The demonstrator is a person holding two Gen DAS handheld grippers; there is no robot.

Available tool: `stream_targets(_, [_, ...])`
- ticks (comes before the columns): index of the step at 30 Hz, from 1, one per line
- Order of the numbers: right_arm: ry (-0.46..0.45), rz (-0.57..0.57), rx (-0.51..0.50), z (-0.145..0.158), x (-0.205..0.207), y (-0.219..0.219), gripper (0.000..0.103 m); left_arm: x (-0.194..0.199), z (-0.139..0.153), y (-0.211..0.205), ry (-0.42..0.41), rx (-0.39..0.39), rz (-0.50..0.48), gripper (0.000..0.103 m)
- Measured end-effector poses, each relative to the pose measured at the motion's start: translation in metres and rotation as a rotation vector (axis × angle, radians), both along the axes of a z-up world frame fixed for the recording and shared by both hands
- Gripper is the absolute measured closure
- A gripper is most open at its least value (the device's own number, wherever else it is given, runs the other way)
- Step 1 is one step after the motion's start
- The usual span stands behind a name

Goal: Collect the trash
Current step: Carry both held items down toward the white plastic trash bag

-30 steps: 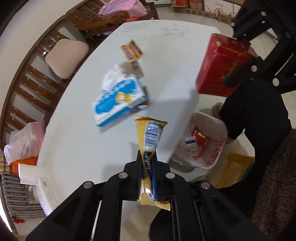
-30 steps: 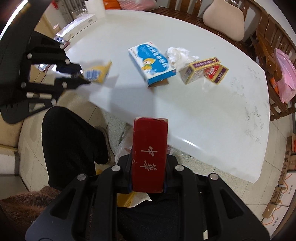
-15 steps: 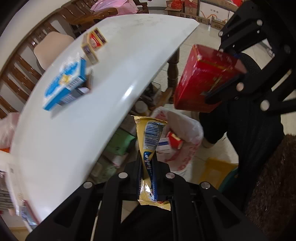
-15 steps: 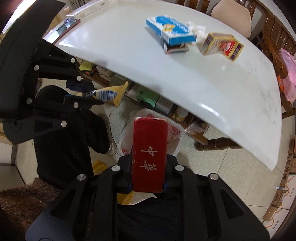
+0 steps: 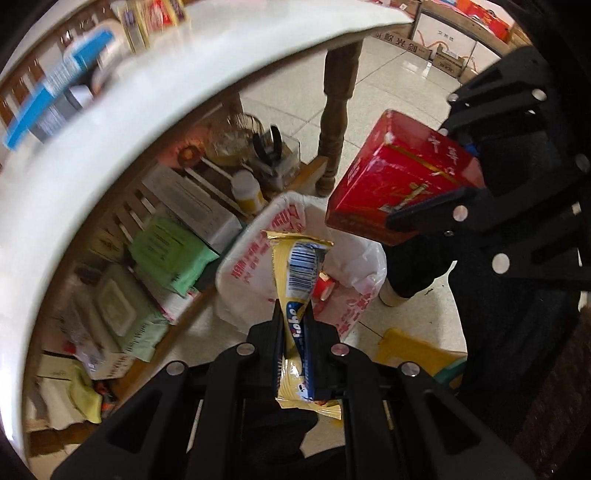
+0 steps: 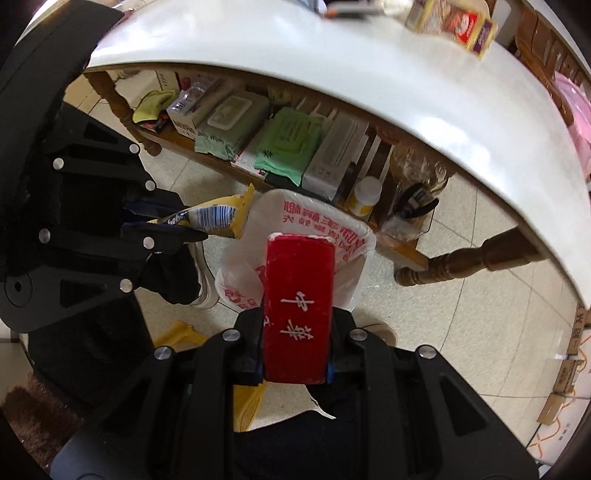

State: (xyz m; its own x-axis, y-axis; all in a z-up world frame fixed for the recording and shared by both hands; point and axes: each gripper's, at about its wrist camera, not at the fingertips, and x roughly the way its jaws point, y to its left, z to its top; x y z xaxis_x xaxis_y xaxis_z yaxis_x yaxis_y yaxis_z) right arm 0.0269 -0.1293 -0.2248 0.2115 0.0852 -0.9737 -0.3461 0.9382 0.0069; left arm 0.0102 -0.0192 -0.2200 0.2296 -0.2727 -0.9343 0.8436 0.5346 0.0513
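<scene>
My left gripper point(image 5: 294, 314) is shut on a yellow snack wrapper point(image 5: 297, 269) with a barcode; it hangs just above a white plastic trash bag point(image 5: 251, 258) with red print on the floor. My right gripper point(image 6: 297, 314) is shut on a red box point(image 6: 297, 295) with white characters, directly over the same bag point(image 6: 317, 216). In the left wrist view the red box point(image 5: 399, 177) and right gripper point(image 5: 432, 188) hover at the bag's far right. In the right wrist view the wrapper point(image 6: 218, 218) and left gripper point(image 6: 184, 225) sit at the bag's left. Red and white trash point(image 5: 325, 288) lies inside.
The white table point(image 5: 92, 158) curves overhead with a blue box point(image 5: 40, 107) and small yellow cartons point(image 6: 458, 22) on it. A low shelf point(image 6: 280, 147) under it holds green packs, boxes and a bottle. A table leg point(image 5: 336, 110), dark trousers point(image 5: 417, 258) and a shoe flank the bag.
Both grippers have dropped from above the tabletop to below its edge, closing in on the trash bag, which now looks much larger. Each still holds its item.
</scene>
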Motion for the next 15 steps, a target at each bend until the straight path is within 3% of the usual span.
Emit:
stream_targets(9, [0.032,-0.072,-0.008,-0.048,0.015,-0.015,0.081,0.021,-0.064,-0.015,0.08,0.028,0.037,0.093])
stream_targets(15, [0.057,-0.092,-0.013,-0.077,0.027,-0.019,0.081,0.032,-0.091,-0.031,0.124,0.037,0.05,0.093])
